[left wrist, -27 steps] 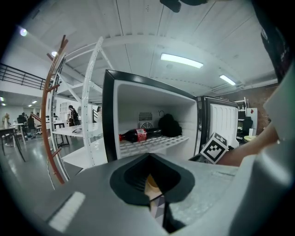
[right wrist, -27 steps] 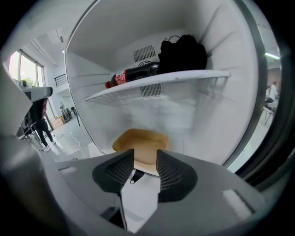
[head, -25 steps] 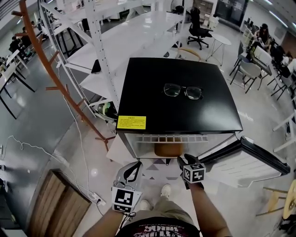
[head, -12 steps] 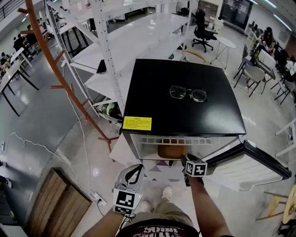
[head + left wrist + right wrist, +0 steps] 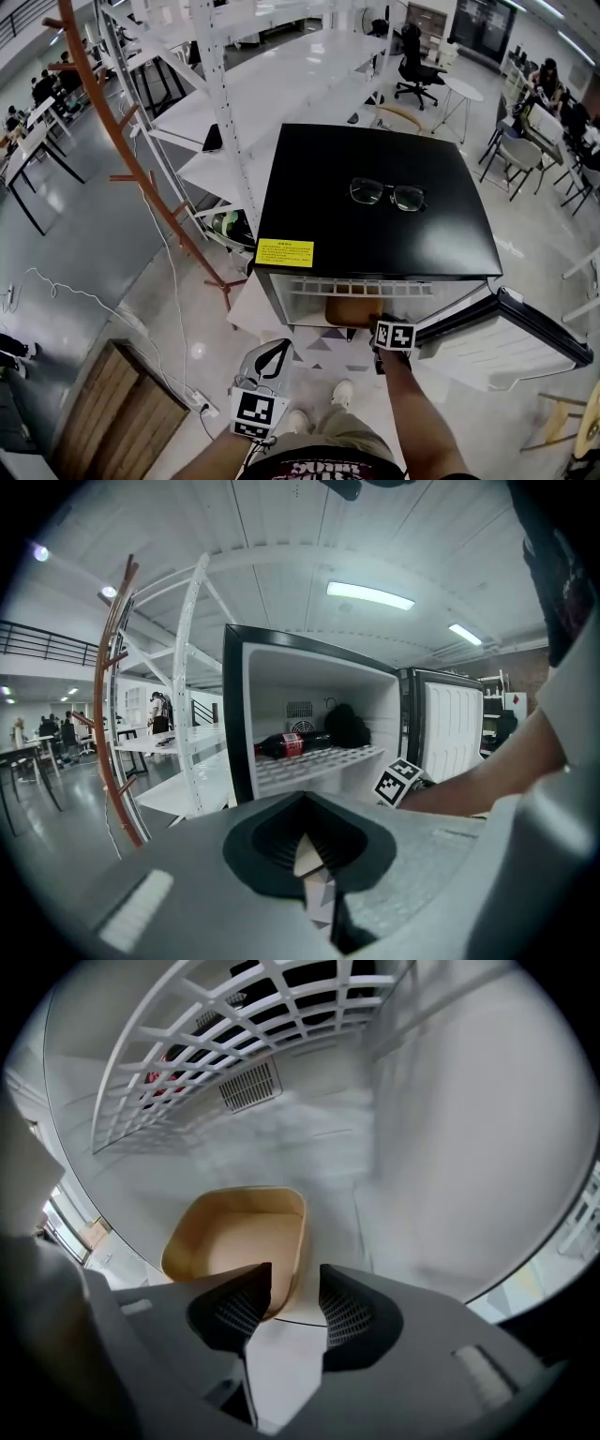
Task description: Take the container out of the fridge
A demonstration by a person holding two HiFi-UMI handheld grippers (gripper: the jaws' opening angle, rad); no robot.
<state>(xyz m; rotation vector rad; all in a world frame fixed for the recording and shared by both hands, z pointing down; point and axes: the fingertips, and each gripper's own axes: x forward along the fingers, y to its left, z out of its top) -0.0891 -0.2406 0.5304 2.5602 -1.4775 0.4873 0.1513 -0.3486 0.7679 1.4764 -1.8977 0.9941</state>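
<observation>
The tan container (image 5: 236, 1241) is set low inside the fridge (image 5: 375, 202), under the wire shelf (image 5: 234, 1026), on the white table (image 5: 333, 1222), close to the front edge. The right tongs (image 5: 292, 1276) are held apart, and the container's right wall is lined up in the gap. To do this step well, the wall should be let deeper between the jaws. Then it should be squeezed gently, because the wall looks thin. The container should be kept flat and slid straight out past the front edge. The left tongs (image 5: 306, 857) are closed on nothing and kept low, outside the fridge.

Since a second ago, the right tongs have been pushed further in toward the container. The left tongs have hardly been moved.
</observation>
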